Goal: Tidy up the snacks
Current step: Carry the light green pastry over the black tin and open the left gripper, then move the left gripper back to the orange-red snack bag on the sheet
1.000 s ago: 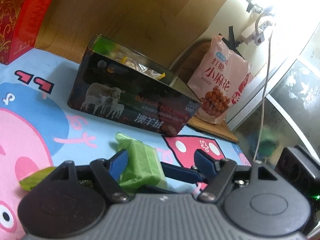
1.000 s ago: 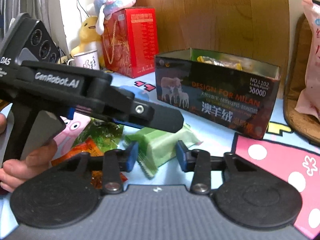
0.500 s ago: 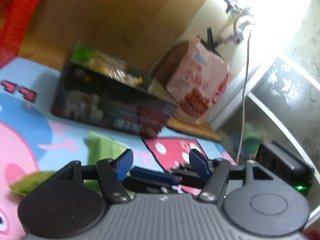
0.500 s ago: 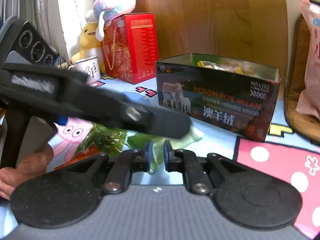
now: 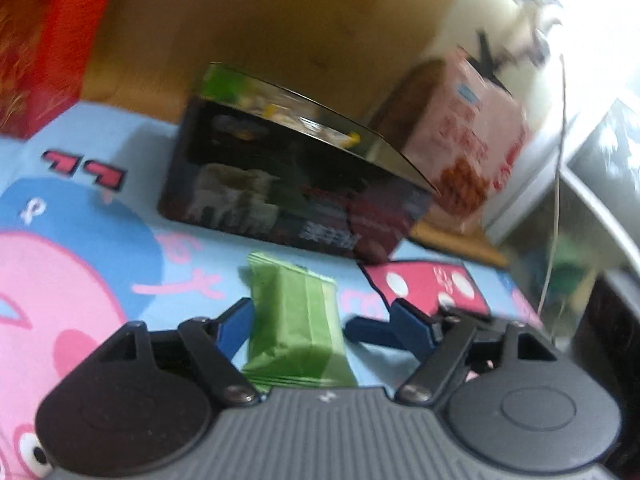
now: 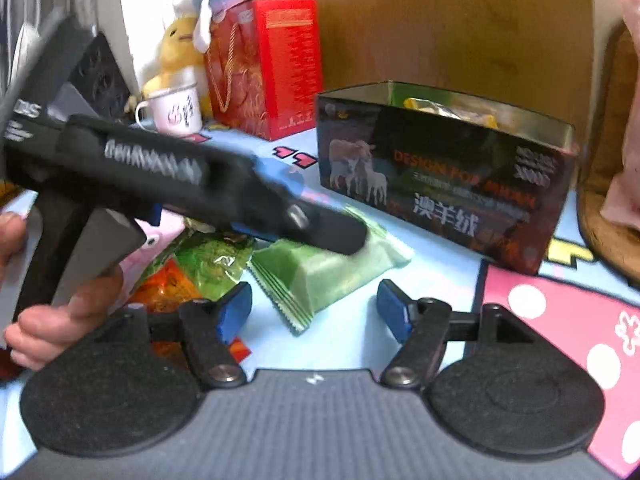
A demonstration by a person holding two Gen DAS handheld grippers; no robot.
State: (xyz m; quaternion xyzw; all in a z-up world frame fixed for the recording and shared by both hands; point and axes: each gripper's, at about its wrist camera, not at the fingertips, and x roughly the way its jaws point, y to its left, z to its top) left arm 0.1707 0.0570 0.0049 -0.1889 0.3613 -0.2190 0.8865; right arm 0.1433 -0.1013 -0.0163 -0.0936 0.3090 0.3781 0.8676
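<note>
Right gripper point(image 6: 314, 308) jaws have just sprung wide, empty; left gripper point(image 5: 324, 320) gapes around the green snack packet point(image 5: 296, 320), near the tin box point(image 5: 288, 196).

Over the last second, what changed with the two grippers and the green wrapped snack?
The right gripper pinched shut on nothing, then its jaws just reopened. The left gripper widened slightly, not clamping the green wrapped snack between its fingers. The snack and the dark open tin box stayed put.
</note>
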